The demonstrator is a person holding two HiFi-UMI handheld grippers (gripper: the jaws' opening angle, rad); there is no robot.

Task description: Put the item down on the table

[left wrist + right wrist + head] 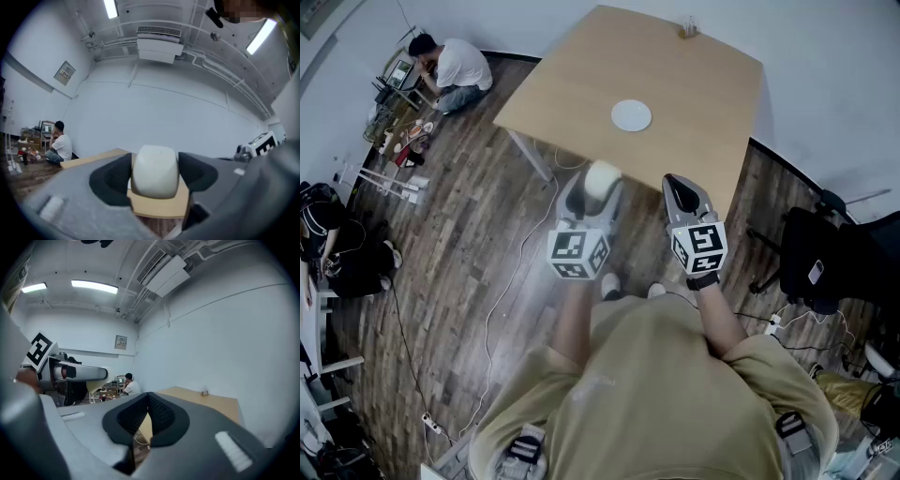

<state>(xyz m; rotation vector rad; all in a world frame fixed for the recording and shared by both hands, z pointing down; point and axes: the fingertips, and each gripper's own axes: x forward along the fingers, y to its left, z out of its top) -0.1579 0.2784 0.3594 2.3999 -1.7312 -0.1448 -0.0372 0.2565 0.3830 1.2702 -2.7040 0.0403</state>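
My left gripper [598, 184] is shut on a rounded white item [602, 178], held in the air just short of the table's near edge. In the left gripper view that white item [155, 170] sits squeezed between the two dark pads [112, 180]. My right gripper [682, 190] hangs beside it to the right, shut and empty; its pads [161, 416] meet with nothing between them. The light wooden table [675, 94] lies ahead, and a white round plate [631, 115] rests near its middle.
A small holder [688, 31] stands at the table's far edge. White cables [520, 253] trail over the wooden floor on the left. A person [450, 66] sits on the floor at the far left. A black chair [816, 253] stands to the right.
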